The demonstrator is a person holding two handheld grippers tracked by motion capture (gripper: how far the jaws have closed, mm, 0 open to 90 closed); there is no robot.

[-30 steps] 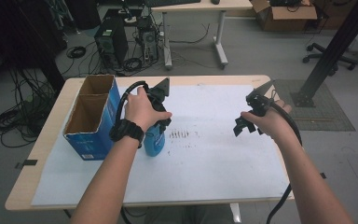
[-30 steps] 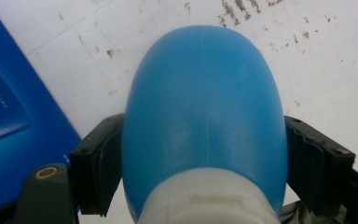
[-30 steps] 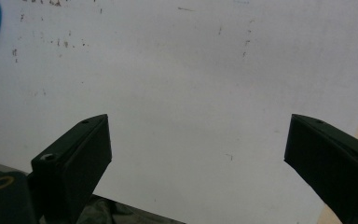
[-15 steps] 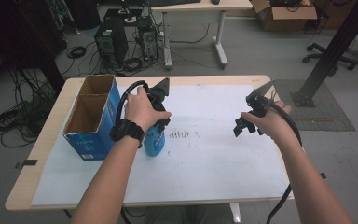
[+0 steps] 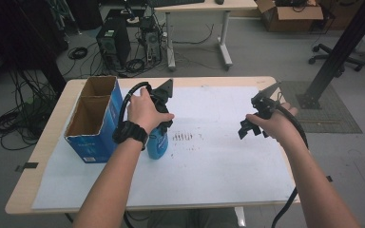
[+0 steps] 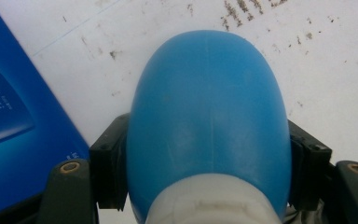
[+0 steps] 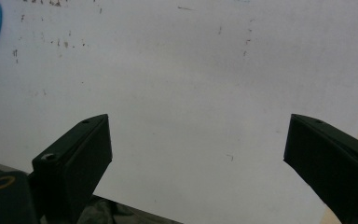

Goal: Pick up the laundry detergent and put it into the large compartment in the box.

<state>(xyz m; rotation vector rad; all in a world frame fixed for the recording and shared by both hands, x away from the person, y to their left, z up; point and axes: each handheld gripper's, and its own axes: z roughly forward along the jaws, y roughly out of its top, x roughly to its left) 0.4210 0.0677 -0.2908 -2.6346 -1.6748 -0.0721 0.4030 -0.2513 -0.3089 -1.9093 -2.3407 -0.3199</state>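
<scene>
Left gripper view, blue bottle (image 6: 208,107) between jaws, left claw (image 6: 208,172) just closed, pinching its sides

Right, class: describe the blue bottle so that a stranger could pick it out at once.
Start at the white sheet covering the table, then find the open blue cardboard box near its left edge. Just right of the box stands the blue bottle, clamped by the left gripper; it is rounded smooth plastic with a white neck, unlike the square box.
</scene>
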